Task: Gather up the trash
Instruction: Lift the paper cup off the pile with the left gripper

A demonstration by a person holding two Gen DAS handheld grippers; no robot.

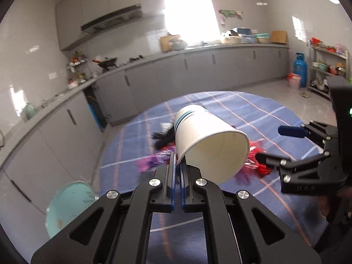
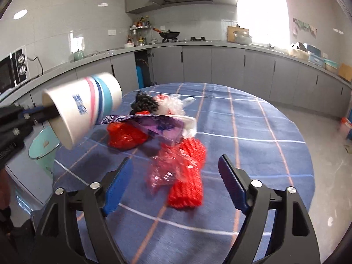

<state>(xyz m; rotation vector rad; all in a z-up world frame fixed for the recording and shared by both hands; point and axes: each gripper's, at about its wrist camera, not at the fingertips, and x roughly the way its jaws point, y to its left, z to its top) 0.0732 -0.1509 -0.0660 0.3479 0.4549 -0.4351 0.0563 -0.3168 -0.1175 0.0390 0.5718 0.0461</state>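
My left gripper (image 1: 178, 162) is shut on the rim of a white paper cup (image 1: 209, 140) with blue and pink stripes, held tilted above the round table; the cup also shows in the right wrist view (image 2: 85, 112). My right gripper (image 2: 176, 176) is open and empty, hovering over a red mesh net (image 2: 189, 176) and a clear pink wrapper (image 2: 162, 171). Behind them lie a purple wrapper (image 2: 158, 125), a red plastic bag (image 2: 125, 136), a black net (image 2: 145, 104) and clear plastic (image 2: 173, 105). The right gripper also appears in the left wrist view (image 1: 269, 144).
The round table has a blue checked cloth (image 2: 253, 132). A mint green bin (image 1: 68, 206) stands on the floor left of the table, also in the right wrist view (image 2: 41, 147). Grey kitchen cabinets (image 1: 198, 70) line the walls. A blue gas cylinder (image 1: 299, 69) stands far right.
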